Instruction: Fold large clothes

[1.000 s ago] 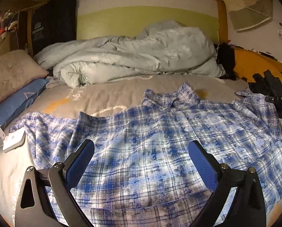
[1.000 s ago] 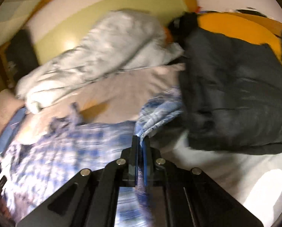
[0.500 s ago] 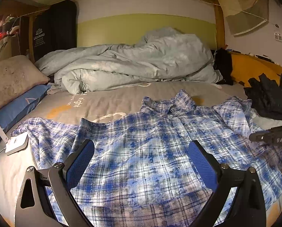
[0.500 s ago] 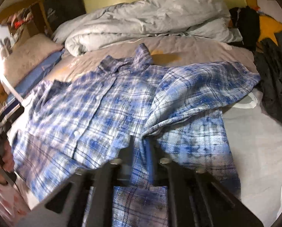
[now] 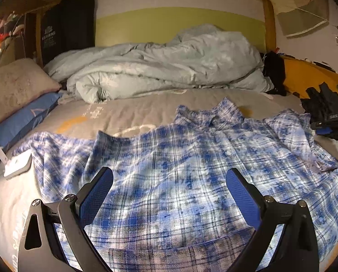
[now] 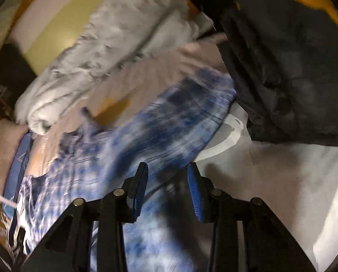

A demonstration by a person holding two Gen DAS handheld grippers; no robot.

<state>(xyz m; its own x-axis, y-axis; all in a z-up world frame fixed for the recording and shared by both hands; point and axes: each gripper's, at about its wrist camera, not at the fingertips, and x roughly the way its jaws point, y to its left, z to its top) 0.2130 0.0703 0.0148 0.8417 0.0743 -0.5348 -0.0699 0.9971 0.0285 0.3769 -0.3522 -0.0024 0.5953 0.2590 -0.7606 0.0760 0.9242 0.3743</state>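
A blue and white plaid shirt (image 5: 191, 170) lies spread face up on the bed, collar toward the far side. My left gripper (image 5: 169, 181) is open and empty, hovering over the shirt's lower front. My right gripper (image 6: 167, 181) is open and empty just above the shirt's right sleeve (image 6: 169, 117), which lies folded in over the body. The right gripper also shows in the left wrist view (image 5: 332, 124) at the right edge, held in a hand. The right wrist view is blurred by motion.
A crumpled pale duvet (image 5: 164, 63) fills the far side of the bed. A dark jacket (image 6: 293, 68) lies to the right of the shirt. Pillows (image 5: 14, 86) and a white charger (image 5: 17, 165) lie at the left. A grey sheet (image 5: 128, 115) covers the mattress.
My right gripper let go of the shirt's sleeve, opened, and swung back to the right. The sleeve now lies folded over the body. The left gripper stayed open over the hem.
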